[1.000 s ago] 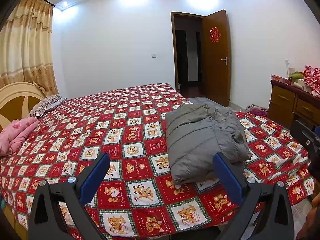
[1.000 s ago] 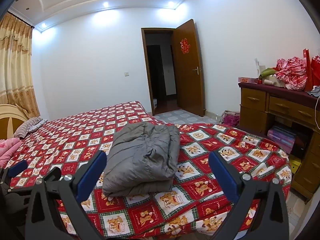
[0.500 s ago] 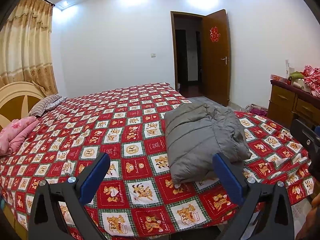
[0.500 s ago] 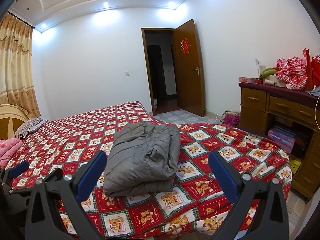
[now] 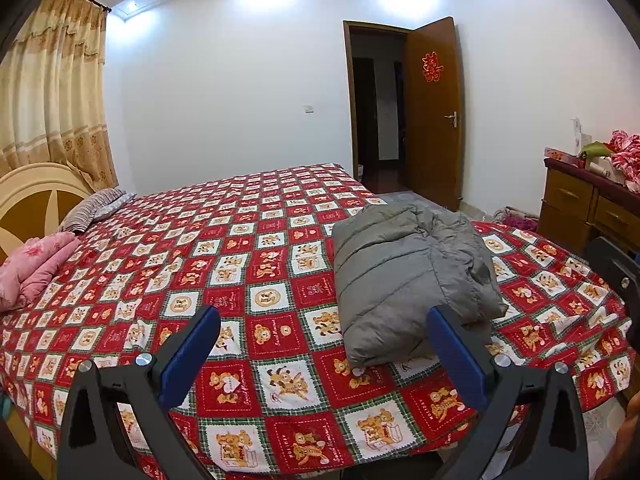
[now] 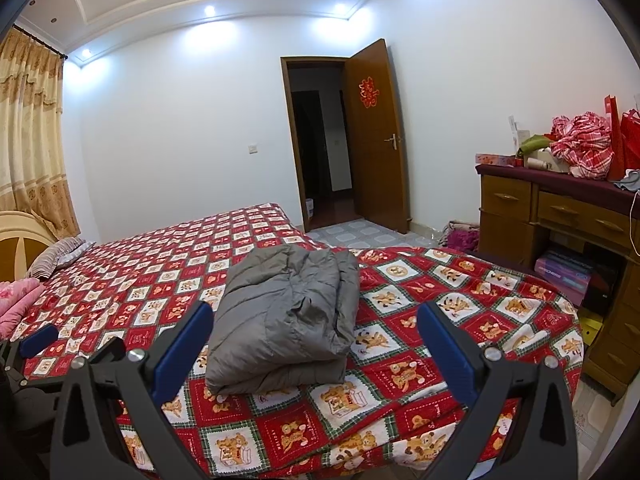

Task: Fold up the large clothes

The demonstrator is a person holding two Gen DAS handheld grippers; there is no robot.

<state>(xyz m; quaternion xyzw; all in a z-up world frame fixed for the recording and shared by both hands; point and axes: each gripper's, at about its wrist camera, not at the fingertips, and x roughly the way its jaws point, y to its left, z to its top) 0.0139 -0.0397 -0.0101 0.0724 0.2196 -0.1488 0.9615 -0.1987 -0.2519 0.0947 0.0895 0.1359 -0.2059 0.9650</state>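
A grey padded jacket lies folded into a thick bundle on the red bear-print bedspread, near the bed's foot edge. It also shows in the right wrist view. My left gripper is open and empty, held above the bed's near edge, left of the jacket. My right gripper is open and empty, held back from the jacket, which shows between its fingers. The left gripper's blue fingertip shows at the left edge of the right wrist view.
A pink quilt and a striped pillow lie by the headboard. A wooden dresser with piled clothes stands right of the bed. An open door is behind. Boxes sit under the dresser.
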